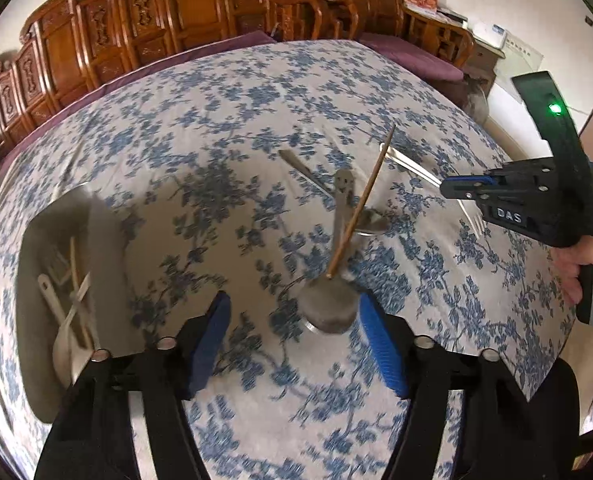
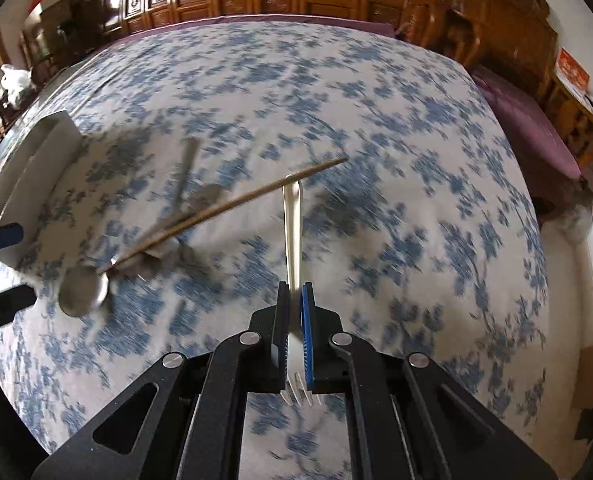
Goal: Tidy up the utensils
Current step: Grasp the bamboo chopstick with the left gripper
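Observation:
My right gripper [image 2: 295, 292] is shut on a white plastic fork [image 2: 292, 236], handle pointing away, tines back between the fingers; it also shows in the left wrist view [image 1: 452, 188]. My left gripper [image 1: 294, 304] is open and empty, low over the table, its right finger close beside the bowl of a metal spoon [image 1: 328, 308]. A brown chopstick [image 1: 362, 200] lies across the spoon's handle, and a second metal spoon [image 1: 370, 224] lies just behind. The same pile shows in the right wrist view: spoon [image 2: 82, 290], chopstick [image 2: 224, 210].
A steel tray [image 1: 108, 240] at the left holds several white plastic utensils [image 1: 70, 308]; it shows as a white box [image 2: 32, 168] in the right wrist view. A blue-flowered cloth [image 1: 216, 120] covers the table. Carved wooden chairs [image 1: 96, 32] stand behind.

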`<state>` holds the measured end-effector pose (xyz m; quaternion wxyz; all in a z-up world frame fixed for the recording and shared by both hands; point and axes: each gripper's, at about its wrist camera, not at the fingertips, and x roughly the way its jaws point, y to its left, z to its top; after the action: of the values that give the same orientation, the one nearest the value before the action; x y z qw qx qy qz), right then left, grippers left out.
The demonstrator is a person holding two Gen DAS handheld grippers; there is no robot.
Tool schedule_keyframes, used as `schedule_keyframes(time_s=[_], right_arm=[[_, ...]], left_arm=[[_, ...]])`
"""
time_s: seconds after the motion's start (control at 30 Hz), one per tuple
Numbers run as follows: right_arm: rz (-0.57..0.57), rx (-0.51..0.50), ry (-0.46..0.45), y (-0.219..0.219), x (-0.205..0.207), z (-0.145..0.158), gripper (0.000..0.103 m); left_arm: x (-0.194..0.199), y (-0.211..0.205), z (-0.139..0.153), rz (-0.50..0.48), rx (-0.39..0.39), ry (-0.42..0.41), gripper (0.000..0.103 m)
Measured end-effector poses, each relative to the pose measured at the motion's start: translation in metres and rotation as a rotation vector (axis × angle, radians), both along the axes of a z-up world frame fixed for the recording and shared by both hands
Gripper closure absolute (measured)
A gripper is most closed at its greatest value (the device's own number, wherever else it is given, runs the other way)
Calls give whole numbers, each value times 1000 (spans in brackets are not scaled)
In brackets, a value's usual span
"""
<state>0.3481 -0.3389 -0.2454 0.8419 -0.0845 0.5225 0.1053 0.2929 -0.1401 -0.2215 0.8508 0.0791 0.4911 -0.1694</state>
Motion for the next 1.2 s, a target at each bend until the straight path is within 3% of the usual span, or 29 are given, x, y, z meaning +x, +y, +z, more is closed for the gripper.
schedule_keyframes(time_s=[0.3, 0.43, 0.73, 0.8, 0.87, 1.2], right_arm=[[-31, 62, -17, -25, -9, -6, 96], [-24, 77, -21, -26, -8, -5, 96], [-22, 94, -32, -29, -5, -3, 96], [-26, 96, -33, -30, -5, -3, 96], [-28, 92, -33, -29, -6, -3, 96], [-26, 80, -22, -22, -16, -3, 96]], left_arm=[[27, -44, -16, -99, 36, 11, 67], [42, -59, -31, -130, 93, 39, 81], [48, -69, -41, -184, 126, 46, 86], [49, -68, -41, -182, 126, 47, 93], [50, -65, -40, -178, 112, 56, 98], [39, -43, -10, -126, 33, -1, 99]])
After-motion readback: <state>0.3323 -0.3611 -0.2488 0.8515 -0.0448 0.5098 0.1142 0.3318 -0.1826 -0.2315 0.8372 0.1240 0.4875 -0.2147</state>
